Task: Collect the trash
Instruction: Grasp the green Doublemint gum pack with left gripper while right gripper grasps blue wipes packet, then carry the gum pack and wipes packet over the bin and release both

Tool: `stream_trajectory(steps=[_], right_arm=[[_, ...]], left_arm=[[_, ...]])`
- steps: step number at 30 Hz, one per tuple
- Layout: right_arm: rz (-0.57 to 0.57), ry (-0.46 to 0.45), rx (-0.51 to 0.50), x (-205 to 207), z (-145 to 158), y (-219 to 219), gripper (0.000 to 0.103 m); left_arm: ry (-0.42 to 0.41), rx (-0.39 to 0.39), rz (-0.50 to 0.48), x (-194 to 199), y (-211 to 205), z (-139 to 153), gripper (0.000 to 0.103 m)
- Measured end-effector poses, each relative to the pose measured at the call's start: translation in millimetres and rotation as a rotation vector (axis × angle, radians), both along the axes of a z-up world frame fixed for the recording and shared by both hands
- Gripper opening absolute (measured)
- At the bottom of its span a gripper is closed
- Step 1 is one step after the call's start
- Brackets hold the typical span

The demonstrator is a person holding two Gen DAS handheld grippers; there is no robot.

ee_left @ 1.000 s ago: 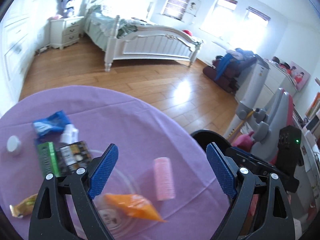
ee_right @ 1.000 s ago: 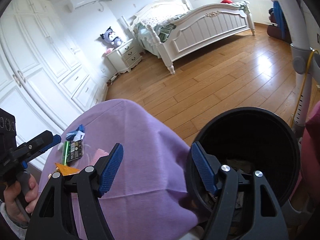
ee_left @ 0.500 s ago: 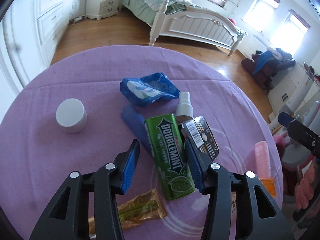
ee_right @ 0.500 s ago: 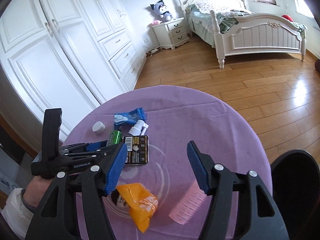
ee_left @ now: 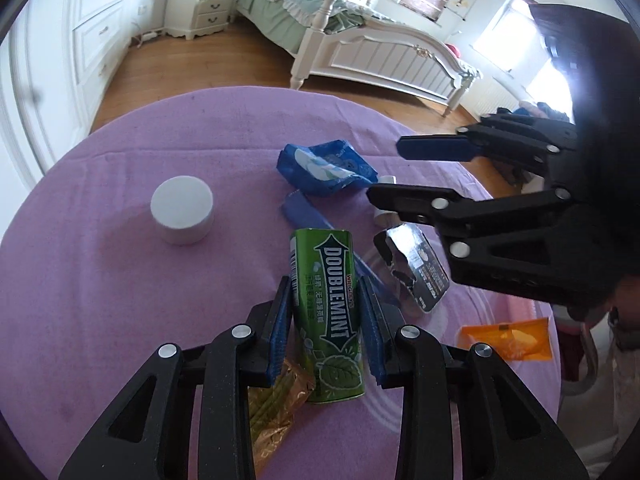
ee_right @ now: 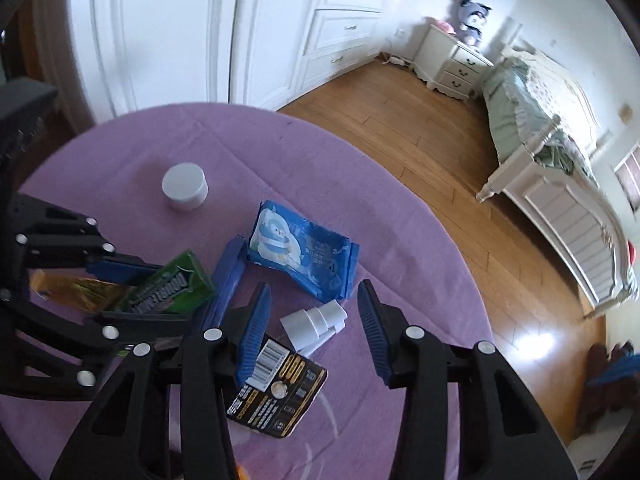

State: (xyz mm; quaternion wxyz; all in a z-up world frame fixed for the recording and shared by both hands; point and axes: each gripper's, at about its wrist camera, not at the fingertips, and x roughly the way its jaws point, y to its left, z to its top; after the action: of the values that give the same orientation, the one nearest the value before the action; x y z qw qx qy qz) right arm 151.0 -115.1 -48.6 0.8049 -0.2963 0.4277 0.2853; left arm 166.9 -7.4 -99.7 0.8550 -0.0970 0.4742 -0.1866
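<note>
Green gum packaging, the Doublemint pack [ee_left: 328,320], is bracketed on both long sides by the blue pads of the left claw [ee_left: 327,326], which is closed down to the pack's width; whether the pads already press it or only sit against it cannot be told, and the pack looks to be lying flat on the purple table [ee_left: 100,280]. Trouble is most likely to be caused by what crowds the pack. A gold wrapper [ee_left: 276,408] is tucked under its near left corner, directly beneath the left pad, and a blue strip [ee_left: 304,212] runs out from behind its far end, so either could be dragged along or could tilt the pack if it is lifted. The pack's glossy faces could also be let slip if the hold is shallow.

Right of the pack, the right claw [ee_right: 312,332] is held wide open and empty, angled down over the white spray bottle [ee_right: 314,326], with its left pad just above the black card [ee_right: 276,396]. The two claws are close together beside the pack, so a collision is a fair risk if both are moved at once. Beyond the pack lies the blue wipes packet [ee_left: 324,168]; to its far left stands the white jar [ee_left: 182,208]; to its near right lies the orange sachet [ee_left: 506,338].
</note>
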Motion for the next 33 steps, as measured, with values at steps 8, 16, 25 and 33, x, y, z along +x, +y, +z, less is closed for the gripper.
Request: stream_trajectory(steps=[8,16,25,33], right_arm=[[0.065,-0.012,-0.110,7,-18,31,0.023],[-0.108,0.038,0.155,7,15,-6,0.011],[-0.258,0.050,0.684,-51,71,-96,0.011],[-0.414,0.008,0.946,-110,73,-181,0.011]], left_arm=[[-0.007,-0.044,0.013,-8,20,-2,0.033],[-0.063,-0.085,0.015,-17,23,-6,0.032],[-0.212,-0.118,0.012,-39,6,40,0.032],[-0.317,-0.095,-0.055,-59,-52,88,0.032]])
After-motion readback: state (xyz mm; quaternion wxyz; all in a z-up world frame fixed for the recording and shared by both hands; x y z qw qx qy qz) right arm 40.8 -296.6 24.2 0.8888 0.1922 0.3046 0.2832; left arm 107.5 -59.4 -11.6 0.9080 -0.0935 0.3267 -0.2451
